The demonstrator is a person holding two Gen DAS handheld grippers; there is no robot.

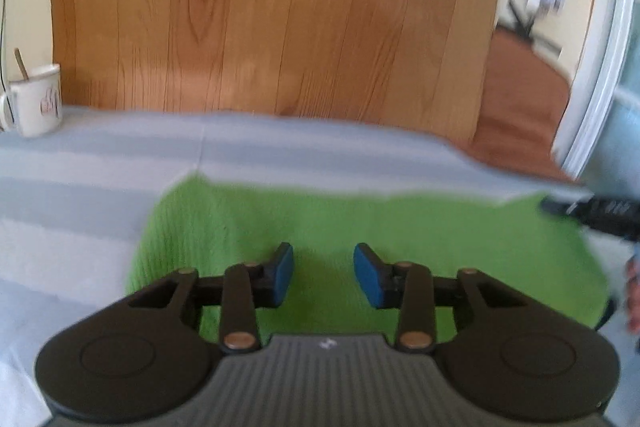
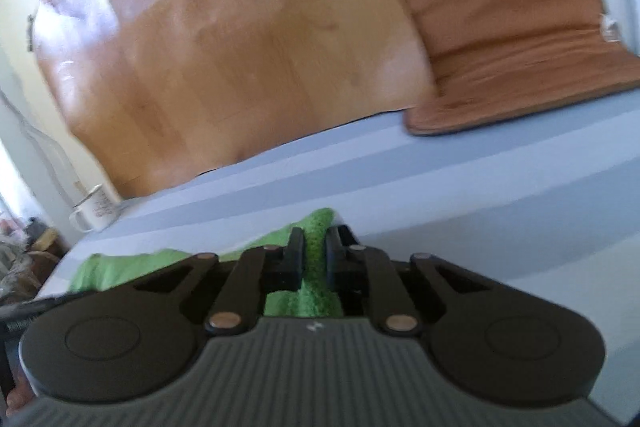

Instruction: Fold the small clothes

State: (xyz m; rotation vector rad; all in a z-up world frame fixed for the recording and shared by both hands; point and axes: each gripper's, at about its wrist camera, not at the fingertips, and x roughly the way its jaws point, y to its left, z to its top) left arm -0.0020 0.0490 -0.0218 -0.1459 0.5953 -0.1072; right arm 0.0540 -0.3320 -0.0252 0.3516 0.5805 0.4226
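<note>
Garment: green knit cloth [image 1: 360,227] lies on the grey striped bedsheet [image 1: 100,179], spread under both my tools.
Left gripper [image 1: 323,273]: I read the jaws parted, blue pads [image 1: 285,275] clear of the fabric, nothing between them.
Right gripper [image 2: 314,259]: clenched on a raised fold of the green knit cloth.
Surroundings: white mug [image 1: 38,99] at the sheet's far left edge; brown cushion [image 2: 520,27] beyond, against the wooden headboard [image 1: 280,7].

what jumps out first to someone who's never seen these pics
The bright green knit garment lying on the pale striped sheet catches the eye first. The right gripper pinches a raised fold of it, while the left gripper hovers open above it. A white mug stands at the sheet's far left edge.
</note>
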